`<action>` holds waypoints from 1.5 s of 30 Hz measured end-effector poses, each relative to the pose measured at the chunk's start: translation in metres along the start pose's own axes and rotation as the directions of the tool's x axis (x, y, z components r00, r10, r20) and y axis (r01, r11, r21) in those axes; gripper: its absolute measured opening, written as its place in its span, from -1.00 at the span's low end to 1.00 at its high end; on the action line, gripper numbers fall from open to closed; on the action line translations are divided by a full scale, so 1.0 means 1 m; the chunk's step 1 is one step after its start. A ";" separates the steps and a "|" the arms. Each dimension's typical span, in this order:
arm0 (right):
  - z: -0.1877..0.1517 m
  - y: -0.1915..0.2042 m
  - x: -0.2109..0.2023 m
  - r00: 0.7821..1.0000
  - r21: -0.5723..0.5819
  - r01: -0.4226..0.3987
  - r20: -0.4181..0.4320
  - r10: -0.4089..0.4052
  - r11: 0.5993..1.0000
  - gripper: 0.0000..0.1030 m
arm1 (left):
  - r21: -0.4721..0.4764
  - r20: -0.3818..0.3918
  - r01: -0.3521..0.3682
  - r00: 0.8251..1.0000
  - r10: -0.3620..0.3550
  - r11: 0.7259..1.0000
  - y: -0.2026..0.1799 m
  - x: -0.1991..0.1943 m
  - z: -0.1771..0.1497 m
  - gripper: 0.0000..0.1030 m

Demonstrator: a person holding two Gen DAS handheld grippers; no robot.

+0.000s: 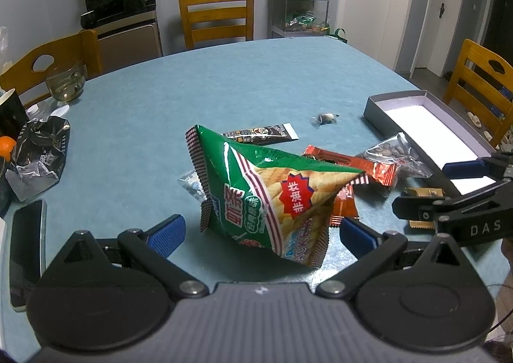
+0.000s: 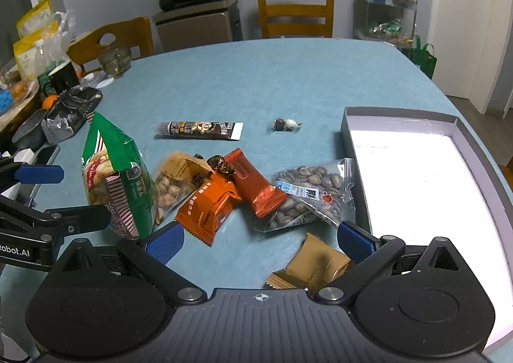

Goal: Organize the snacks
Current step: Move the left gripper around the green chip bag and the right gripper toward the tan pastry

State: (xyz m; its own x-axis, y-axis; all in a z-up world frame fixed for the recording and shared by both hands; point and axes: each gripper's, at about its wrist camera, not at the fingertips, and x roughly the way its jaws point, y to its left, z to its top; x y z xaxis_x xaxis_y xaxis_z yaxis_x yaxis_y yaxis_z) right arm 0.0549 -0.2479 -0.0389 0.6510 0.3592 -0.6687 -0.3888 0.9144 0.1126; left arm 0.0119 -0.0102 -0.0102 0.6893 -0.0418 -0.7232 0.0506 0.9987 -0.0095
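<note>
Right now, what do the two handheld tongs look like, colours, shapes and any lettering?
Both tongs are matte black with ribbed grey housings. Each has two round black discs, scissor-like linkage arms with silver rivets, and blue textured pads on the fingers. The left tongs carry "Robot.AI" in white lettering, read from the right wrist view; the right tongs show "DAS". No sleeves or cables are clearly visible.

A round table (image 2: 288, 74) under a blue-green cloth carries scattered snacks: a green shrimp-cracker bag (image 1: 272, 196) standing near the front, two orange packets (image 2: 224, 199), a clear bag of melon seeds (image 2: 307, 193), a peanut pouch (image 2: 176, 183), a tan wafer packet (image 2: 311, 266), a dark tube-shaped bar (image 2: 198, 130) and wrapped chocolate balls (image 2: 285, 125). An open shallow box (image 2: 400, 116) lies at the right edge, a phone (image 1: 27, 250) at the left.
</note>
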 end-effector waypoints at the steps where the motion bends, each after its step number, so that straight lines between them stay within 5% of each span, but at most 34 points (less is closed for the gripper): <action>1: 0.000 0.000 0.000 1.000 0.001 -0.001 0.000 0.001 1.000 1.00 | 0.001 0.000 0.000 1.000 0.000 1.000 0.000 0.000 0.000 1.00; 45: 0.000 -0.007 0.004 1.000 0.032 -0.015 -0.013 0.016 0.999 1.00 | 0.005 -0.002 0.002 1.000 -0.002 1.000 -0.003 0.005 0.005 1.00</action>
State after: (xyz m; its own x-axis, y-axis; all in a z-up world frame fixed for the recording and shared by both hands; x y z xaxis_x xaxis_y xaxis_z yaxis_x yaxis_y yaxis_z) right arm 0.0601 -0.2532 -0.0422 0.6365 0.3711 -0.6762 -0.3779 0.9142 0.1460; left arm 0.0184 -0.0139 -0.0100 0.6878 -0.0439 -0.7245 0.0557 0.9984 -0.0076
